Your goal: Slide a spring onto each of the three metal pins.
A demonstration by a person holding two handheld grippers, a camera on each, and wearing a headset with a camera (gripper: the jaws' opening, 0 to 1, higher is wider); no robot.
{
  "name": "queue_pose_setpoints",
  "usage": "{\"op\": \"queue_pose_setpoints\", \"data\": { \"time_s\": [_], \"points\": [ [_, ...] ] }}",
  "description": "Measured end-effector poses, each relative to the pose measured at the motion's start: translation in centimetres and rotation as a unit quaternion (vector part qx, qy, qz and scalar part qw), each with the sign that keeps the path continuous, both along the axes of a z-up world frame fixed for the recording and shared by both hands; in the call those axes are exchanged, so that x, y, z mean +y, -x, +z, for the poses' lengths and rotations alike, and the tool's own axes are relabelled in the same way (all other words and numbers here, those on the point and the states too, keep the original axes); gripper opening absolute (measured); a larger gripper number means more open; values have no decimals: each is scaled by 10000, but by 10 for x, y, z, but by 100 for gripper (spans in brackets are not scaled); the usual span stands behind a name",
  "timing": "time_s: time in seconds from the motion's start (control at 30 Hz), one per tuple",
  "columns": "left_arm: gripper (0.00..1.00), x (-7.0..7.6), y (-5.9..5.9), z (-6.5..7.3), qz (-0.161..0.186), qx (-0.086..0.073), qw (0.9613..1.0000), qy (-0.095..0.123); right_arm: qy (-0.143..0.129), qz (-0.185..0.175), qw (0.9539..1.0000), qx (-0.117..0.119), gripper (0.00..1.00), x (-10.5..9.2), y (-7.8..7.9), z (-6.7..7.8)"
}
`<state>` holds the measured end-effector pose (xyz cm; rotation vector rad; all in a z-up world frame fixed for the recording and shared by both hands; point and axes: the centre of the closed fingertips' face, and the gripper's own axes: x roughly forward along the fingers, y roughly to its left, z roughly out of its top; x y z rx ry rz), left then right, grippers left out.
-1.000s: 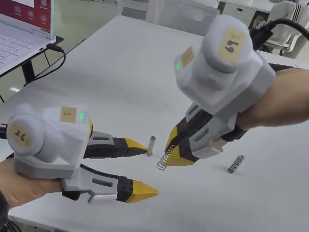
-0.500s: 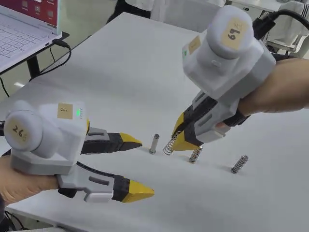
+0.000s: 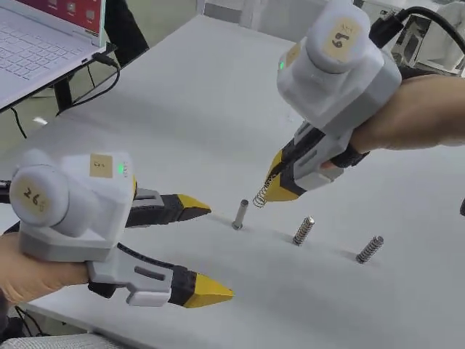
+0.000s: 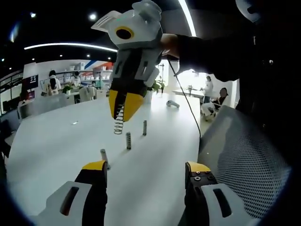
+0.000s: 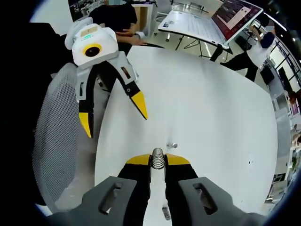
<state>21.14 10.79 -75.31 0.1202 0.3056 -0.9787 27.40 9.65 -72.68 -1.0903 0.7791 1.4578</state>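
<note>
Yellow-tipped jaws of the right gripper (image 3: 269,195) are pinching the top of a held spring (image 3: 259,198), which is hanging in the air. In the head view it is dangling just above and to the right of the bare metal pin (image 3: 240,214), with its lower end not touching the pin. The pin is standing upright on the white counter (image 3: 182,109). To its right a second spring (image 3: 303,231) and, further out, a third spring (image 3: 369,249) are standing on the counter, slightly tilted. Each is probably sitting over a pin, though the coils are hiding whatever is inside.

The left gripper (image 3: 218,251) is hovering low over the near side of the counter with its jaws spread wide and gripping nothing. Its upper tip is pointing at the bare pin from the left, close to it but apart.

An open laptop (image 3: 43,43) is sitting on a separate stand at the far left, with a black cable (image 3: 102,76) trailing from it. In the right gripper view a grey mesh chair (image 5: 56,141) is standing beside the counter. In the left gripper view people are working at desks in the bright office behind.
</note>
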Motion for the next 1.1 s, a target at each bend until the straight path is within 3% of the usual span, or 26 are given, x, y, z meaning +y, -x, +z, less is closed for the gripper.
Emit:
{"op": "queue_pose_setpoints", "data": {
  "time_s": [0.27,0.73,1.1],
  "points": [
    [63,1,2,-1,13,13,10000,-8,48,-67,10000,19,8,7,-14,-5],
    [64,2,5,-1,58,12,10000,12,259,-91,9996,23,8,15,-34,-28],
    [64,4,4,-1,104,36,9999,33,359,-143,9992,121,8,15,-37,-40]
  ]
}}
